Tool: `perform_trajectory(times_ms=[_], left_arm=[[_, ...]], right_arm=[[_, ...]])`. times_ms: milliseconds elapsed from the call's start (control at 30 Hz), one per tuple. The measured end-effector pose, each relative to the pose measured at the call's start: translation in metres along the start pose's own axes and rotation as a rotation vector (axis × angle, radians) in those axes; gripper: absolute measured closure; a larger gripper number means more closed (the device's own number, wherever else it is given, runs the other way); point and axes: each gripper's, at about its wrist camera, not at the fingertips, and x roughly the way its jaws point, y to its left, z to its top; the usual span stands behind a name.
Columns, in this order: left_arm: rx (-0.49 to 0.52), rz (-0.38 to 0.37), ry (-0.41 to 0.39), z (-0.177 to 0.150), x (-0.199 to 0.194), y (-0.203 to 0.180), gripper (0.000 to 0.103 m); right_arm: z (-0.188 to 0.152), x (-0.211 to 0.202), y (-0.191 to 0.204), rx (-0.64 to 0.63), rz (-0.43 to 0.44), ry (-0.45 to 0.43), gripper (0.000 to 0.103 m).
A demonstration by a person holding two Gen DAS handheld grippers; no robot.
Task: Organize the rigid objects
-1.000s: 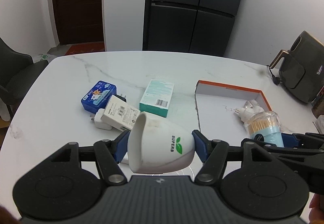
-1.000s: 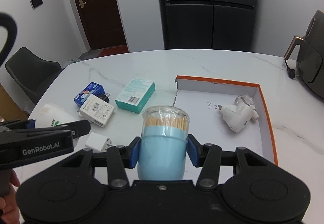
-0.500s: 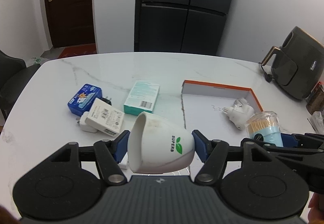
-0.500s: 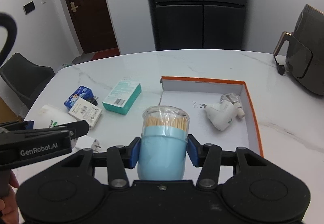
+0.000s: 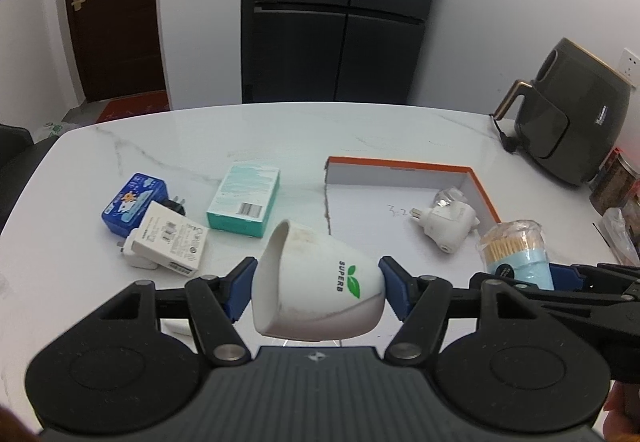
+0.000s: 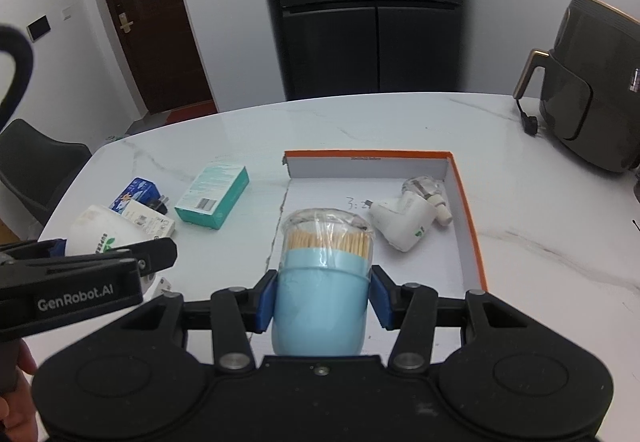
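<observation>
Above table (image 5: 280,130), L tool (image 5: 318,288) pinching mug (image 5: 320,286), R tool (image 6: 322,300) clamping toothpick jar (image 6: 324,282).

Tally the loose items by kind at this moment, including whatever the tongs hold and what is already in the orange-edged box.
Cups: 1, white mug in the left tongs
Toothpick jars: 1 in the right tongs
Plug-in devices: 1 in the tray
Cartons: 3, teal, blue, white
Chargers: 1, white
Total: 7
</observation>
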Motion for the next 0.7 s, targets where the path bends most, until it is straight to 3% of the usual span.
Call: perform_trajectory(times_ms=[700], left_arm=[[0.052,-0.048,0.010,0.006,0.014,-0.030,0.036]], right_arm=[[0.001,-0.002,-0.031,0.055,-0.042,-0.006,0.045]])
